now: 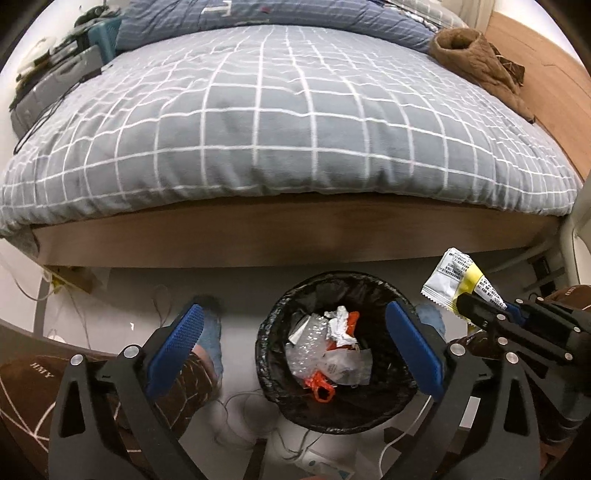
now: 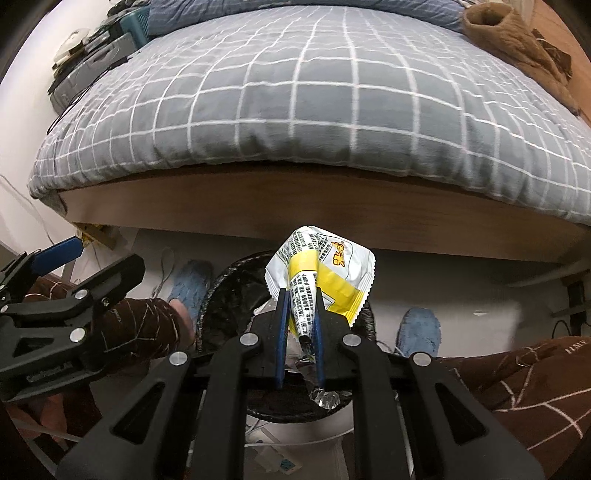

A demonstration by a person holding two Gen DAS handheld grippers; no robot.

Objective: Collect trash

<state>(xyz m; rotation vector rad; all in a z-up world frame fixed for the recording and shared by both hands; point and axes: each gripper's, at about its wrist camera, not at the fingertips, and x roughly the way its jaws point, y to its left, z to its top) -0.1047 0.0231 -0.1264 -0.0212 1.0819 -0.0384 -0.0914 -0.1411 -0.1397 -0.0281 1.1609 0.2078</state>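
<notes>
Wrapper glossy foil; bin liner shiny plastic; bed frame matt wood.

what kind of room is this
Almost certainly a bedroom. A bed with a grey checked duvet fills most of both views, with blue pillows at its far end. On the floor at its foot stands a small bin with a black liner, already holding wrappers.

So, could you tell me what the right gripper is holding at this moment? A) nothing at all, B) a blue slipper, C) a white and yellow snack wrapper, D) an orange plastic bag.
C: the right gripper is pinched shut on the white and yellow wrapper, held above the black-lined trash bin, while the left gripper is open and empty.
</notes>
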